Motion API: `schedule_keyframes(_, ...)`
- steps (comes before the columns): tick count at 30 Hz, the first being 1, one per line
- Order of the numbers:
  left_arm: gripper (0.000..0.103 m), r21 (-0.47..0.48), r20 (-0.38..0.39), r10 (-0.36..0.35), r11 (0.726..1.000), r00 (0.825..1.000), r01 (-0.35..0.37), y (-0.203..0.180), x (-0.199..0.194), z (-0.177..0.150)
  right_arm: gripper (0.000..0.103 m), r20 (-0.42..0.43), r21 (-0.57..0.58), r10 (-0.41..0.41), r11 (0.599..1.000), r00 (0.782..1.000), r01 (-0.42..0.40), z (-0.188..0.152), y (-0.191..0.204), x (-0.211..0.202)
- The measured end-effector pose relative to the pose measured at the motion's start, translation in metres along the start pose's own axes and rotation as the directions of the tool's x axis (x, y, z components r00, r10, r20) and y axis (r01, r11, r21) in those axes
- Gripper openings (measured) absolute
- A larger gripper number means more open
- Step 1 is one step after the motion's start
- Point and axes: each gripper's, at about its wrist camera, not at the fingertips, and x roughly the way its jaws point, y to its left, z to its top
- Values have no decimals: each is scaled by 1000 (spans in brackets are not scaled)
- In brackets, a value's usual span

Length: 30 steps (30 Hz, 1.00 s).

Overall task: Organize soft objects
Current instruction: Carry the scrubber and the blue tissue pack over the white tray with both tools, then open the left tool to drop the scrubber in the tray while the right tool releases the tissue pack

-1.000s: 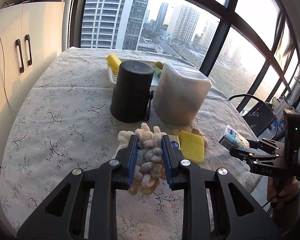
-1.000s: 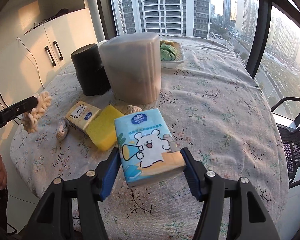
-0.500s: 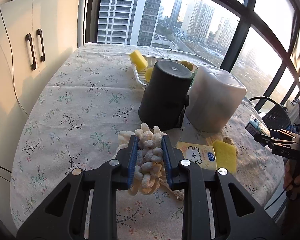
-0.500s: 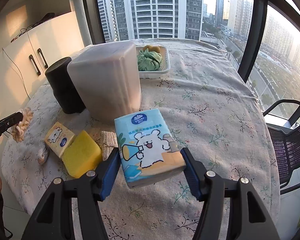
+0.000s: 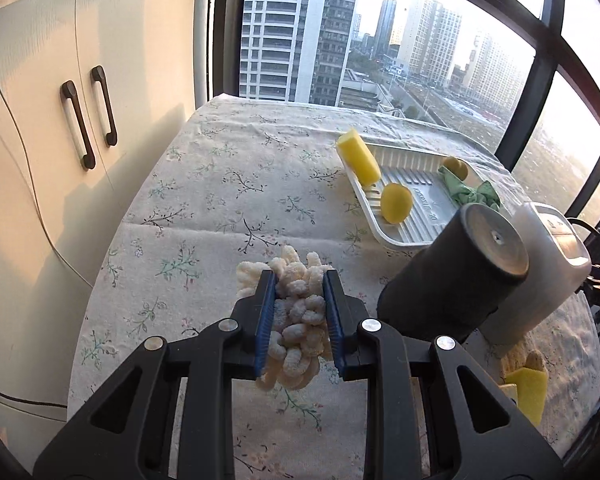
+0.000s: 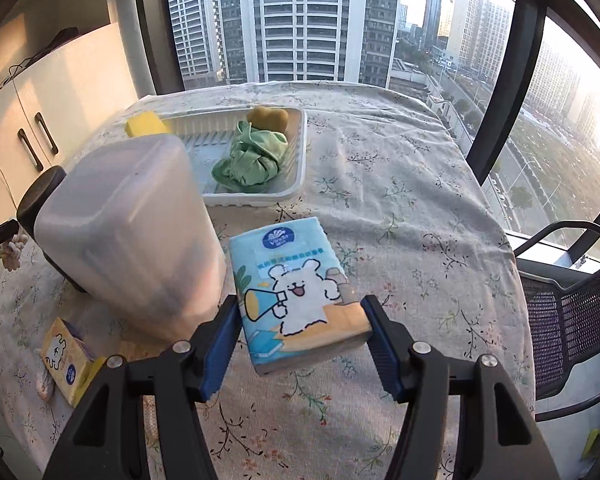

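Note:
My left gripper is shut on a cream chenille cloth and holds it above the tablecloth, short of the white tray. The tray holds a yellow sponge, a yellow ball, a green cloth and a tan sponge. My right gripper is shut on a blue tissue pack with a bear print, held above the table in front of the tray.
A black cylinder and a frosted plastic container stand between me and the tray. A yellow tissue pack and a yellow sponge lie near the front edge. White cabinets stand on the left, a black chair on the right.
Both grippers have moved forward toward the tray with their loads. The left one has swung left past the black cylinder, so the tray now shows openly.

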Motion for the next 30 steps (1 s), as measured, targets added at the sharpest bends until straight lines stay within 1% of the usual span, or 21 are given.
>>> schedule_keyframes(7, 22, 46, 6, 24, 999, 1000, -24, 5, 37, 37, 63, -4, -31, -33, 999, 999, 33, 49, -11, 26)
schedule_keyframes(10, 22, 61, 0, 19, 998, 1000, -19, 1, 53, 53, 63, -13, -32, -43, 999, 999, 42, 70, -14, 40)
schedule_keyframes(12, 22, 62, -15, -4, 998, 1000, 5, -3, 66, 65, 63, -19, -42, -44, 998, 999, 43, 84, -13, 50)
schedule_keyframes(15, 22, 83, -43, -60, 995, 997, 64, -17, 82, 83, 63, -29, -50, -29, 998, 999, 28, 104, -8, 64)
schedule_keyframes(17, 22, 113, -68, -97, 988, 993, 105, -32, 93, 93, 63, -26, -38, 18, 999, 999, -19, 117, -3, 70)
schedule_keyframes(20, 22, 128, -124, -171, 974, 977, 186, -53, 110, 109, 58, -33, -4, 126, 992, 991, -126, 134, 6, 80)
schedule_keyframes(22, 22, 135, -142, -218, 962, 966, 237, -67, 118, 119, 57, -39, -5, 168, 986, 985, -168, 145, 14, 87)
schedule_keyframes(23, 22, 139, -155, -241, 955, 958, 262, -74, 123, 124, 57, -43, -5, 175, 985, 984, -175, 151, 17, 90)
schedule_keyframes(25, 22, 167, -177, -242, 948, 954, 271, -89, 133, 133, 57, -61, -7, 185, 982, 981, -186, 160, 23, 99)
schedule_keyframes(27, 22, 207, -203, -248, 935, 947, 289, -105, 142, 136, 57, -87, -9, 192, 981, 978, -193, 165, 26, 107)
schedule_keyframes(29, 22, 241, -232, -228, 928, 946, 283, -119, 152, 136, 57, -115, -11, 184, 982, 976, -187, 168, 29, 114)
schedule_keyframes(30, 22, 248, -245, -230, 924, 942, 291, -123, 156, 136, 57, -123, -7, 181, 983, 976, -184, 167, 29, 117)
